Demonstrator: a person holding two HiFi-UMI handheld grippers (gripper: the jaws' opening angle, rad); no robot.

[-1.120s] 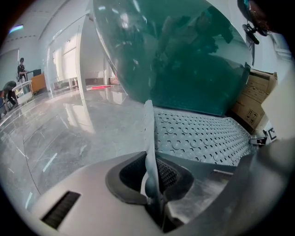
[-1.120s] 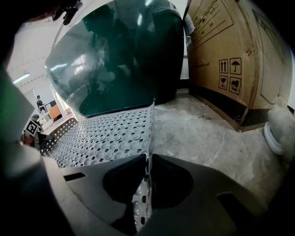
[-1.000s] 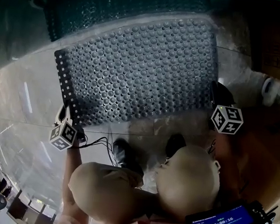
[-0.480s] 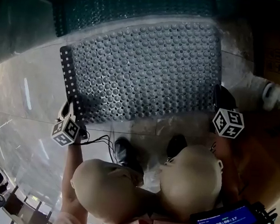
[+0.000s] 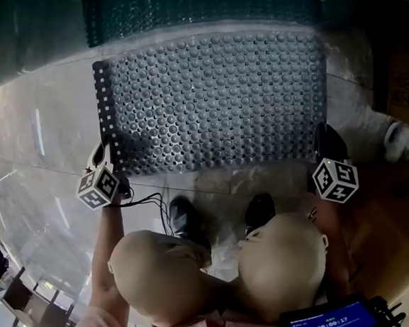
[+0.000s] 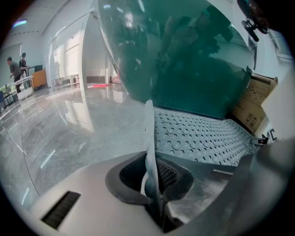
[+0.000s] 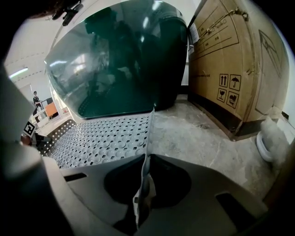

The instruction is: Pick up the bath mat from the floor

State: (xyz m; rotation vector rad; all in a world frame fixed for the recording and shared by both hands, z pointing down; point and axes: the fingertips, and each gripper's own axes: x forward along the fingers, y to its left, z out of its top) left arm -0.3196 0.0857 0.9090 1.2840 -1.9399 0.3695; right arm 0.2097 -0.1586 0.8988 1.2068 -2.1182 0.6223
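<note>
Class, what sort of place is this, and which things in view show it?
Probably a mock bathroom corner in a large office hall: a studded bath mat by a dark green tub on polished stone floor, a shipping carton beside it, and people at desks far off.

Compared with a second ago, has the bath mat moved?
No. The bath mat sits just as close to the green tub; the whole view only shifted.
</note>
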